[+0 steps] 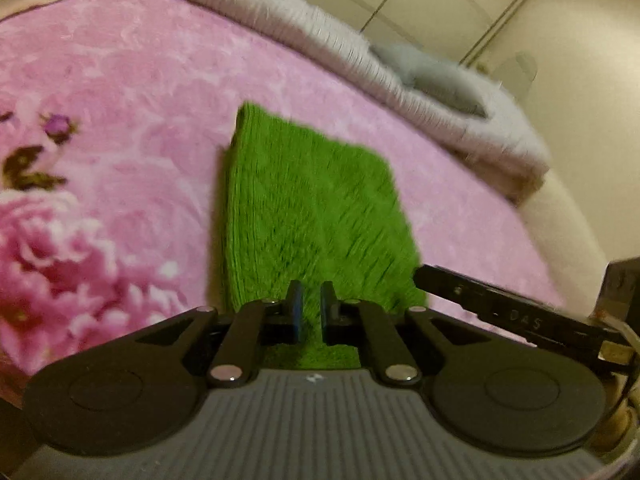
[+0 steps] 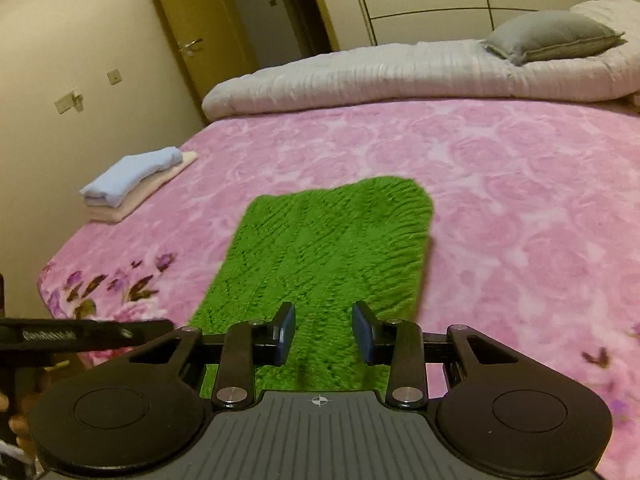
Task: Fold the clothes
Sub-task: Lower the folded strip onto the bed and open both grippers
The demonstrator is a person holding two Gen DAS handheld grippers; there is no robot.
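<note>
Left claw (image 1: 310, 312) hovering over near edge of folded green knit garment (image 1: 316, 208), jaws narrowly parted, gripping nothing. Right claw (image 2: 325, 334) hovering open above same garment lying on pink bed blanket (image 2: 500, 200).

White lettering on the black gripper bar (image 2: 80, 334) reads roughly "DexRobot-AI", blurred.

Dim warm indoor light; motion blur; fisheye-bent edges.
</note>
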